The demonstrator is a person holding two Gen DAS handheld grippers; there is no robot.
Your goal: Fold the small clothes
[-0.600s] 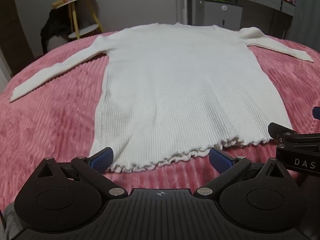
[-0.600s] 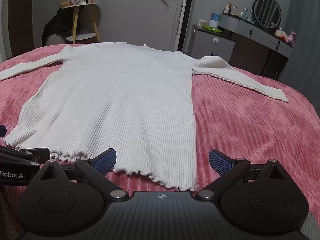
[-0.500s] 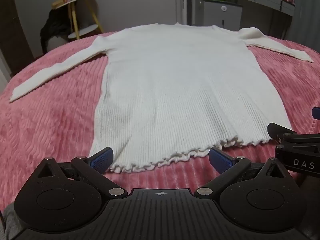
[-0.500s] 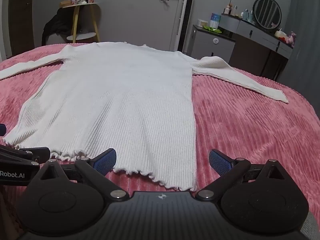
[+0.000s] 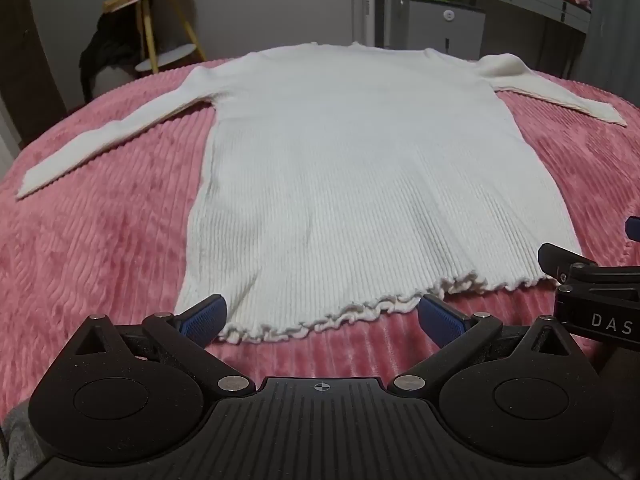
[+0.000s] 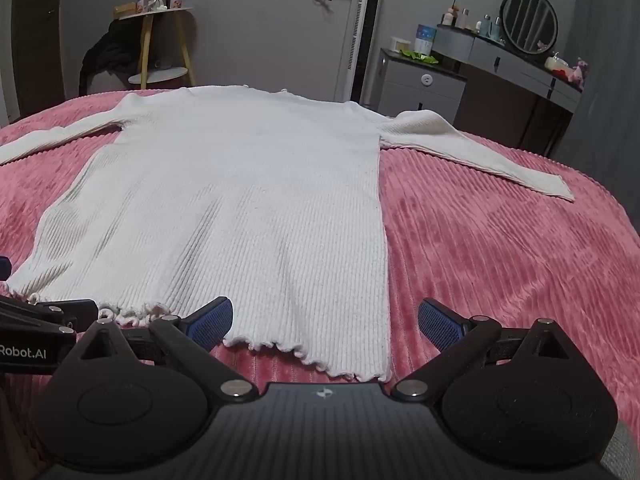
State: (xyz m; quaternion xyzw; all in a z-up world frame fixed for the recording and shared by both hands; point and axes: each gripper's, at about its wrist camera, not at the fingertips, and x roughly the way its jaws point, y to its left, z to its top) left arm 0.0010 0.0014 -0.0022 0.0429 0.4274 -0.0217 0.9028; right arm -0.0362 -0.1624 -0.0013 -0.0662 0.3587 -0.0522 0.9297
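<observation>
white ribbed sweater (image 5: 360, 184) lies hem-first toward both claws, long axis running straight away. left gripper (image 5: 320, 316) and right gripper (image 6: 326, 318), both spread, hover at its ruffled hem (image 5: 320, 322).

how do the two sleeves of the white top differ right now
In the left wrist view, the left sleeve runs long and slanting toward the camera side, its cuff well clear of the body. The right sleeve looks shorter there and lies nearer the far edge of the pink bedspread. The right sleeve bunches into a hump at the shoulder; the left lies flatter. Both are spread out, unfolded, untouched by either tongs.
</observation>
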